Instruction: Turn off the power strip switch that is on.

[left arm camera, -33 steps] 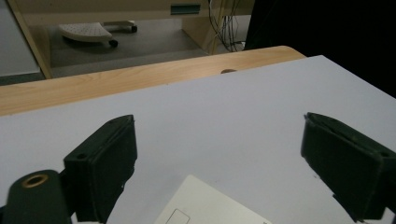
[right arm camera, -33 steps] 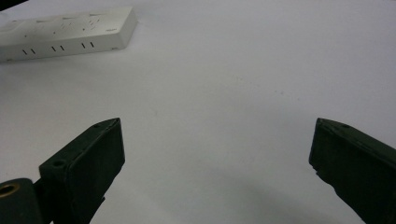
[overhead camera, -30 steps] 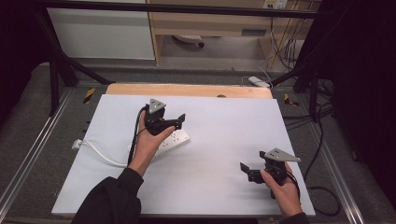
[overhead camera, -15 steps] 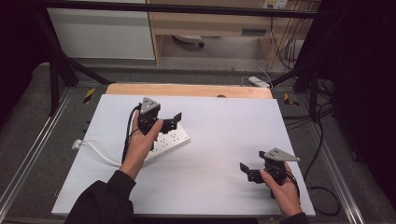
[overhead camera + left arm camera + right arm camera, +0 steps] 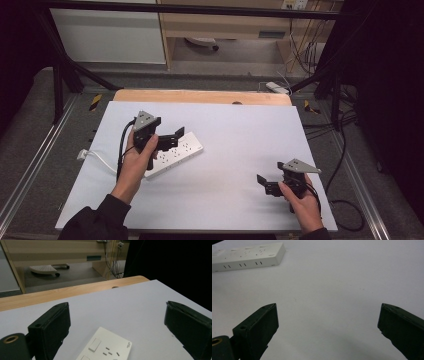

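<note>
Left tongs [image 5: 172, 140] hover wide above the power strip [image 5: 176, 155]; right tongs [image 5: 266, 183] wide, well apart.

- A white worktop [image 5: 240, 150] with a bare wooden strip [image 5: 200, 96] along its far edge.
- Far off, a pale cabinet [image 5: 107, 35] at left.
- A white power adapter [image 5: 276, 87] on the floor, far right.
- Tangled cables [image 5: 305, 45] hang beyond it.
</note>
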### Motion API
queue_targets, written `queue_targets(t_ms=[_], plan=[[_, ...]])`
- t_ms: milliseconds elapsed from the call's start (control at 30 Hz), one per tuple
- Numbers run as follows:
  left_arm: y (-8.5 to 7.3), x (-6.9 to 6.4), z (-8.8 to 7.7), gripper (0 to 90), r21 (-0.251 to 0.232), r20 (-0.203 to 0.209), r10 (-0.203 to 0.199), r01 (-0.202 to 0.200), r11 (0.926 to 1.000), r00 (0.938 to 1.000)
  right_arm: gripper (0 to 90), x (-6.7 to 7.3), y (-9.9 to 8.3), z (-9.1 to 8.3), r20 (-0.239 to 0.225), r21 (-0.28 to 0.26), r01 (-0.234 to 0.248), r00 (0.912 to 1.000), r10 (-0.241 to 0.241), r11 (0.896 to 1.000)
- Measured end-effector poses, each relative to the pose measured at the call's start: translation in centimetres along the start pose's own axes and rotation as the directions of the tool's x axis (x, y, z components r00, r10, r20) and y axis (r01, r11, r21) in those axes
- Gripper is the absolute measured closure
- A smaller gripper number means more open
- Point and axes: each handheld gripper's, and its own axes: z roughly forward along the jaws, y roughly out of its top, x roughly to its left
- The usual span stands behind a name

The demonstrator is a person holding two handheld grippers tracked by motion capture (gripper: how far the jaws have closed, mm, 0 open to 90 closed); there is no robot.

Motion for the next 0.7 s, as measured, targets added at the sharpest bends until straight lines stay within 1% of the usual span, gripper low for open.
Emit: queue_targets(t_ms=[300,367,433,567,667,700], plan=[[-0.8,0.6,-3.8,6.5,-0.008,-0.012,0.012,-0.012,0.9999,0.9999,3.6,0.0,0.0,0.0,0.002,0.003,0.007,1.0000,-0.007,1.000],[-1.2,0.8,-4.6,6.5,-0.007,-0.012,0.016,-0.016,0.9998,0.9998,3.6,0.0,0.0,0.0,0.002,0.004,0.007,1.0000,-0.007,1.000],[-1.8,1.1,-5.4,6.4,-0.019,-0.020,0.001,-0.001,0.9998,0.9998,3.6,0.0,0.0,0.0,0.002,0.004,0.008,1.0000,-0.008,1.000],[-2.8,1.7,-6.9,6.2,-0.031,-0.032,-0.011,0.010,0.9995,0.9994,3.6,0.0,0.0,0.1,0.003,0.005,0.008,1.0000,-0.008,1.000],[-3.6,2.0,-7.9,5.9,-0.027,-0.036,-0.004,0.003,0.9996,0.9993,3.6,0.1,-0.1,0.1,0.003,0.006,0.008,1.0000,-0.008,1.000],[-3.9,2.1,-8.1,5.8,-0.026,-0.040,0.004,-0.005,0.9997,0.9992,3.6,0.0,-0.1,0.1,0.003,0.006,0.009,1.0000,-0.009,1.000]])
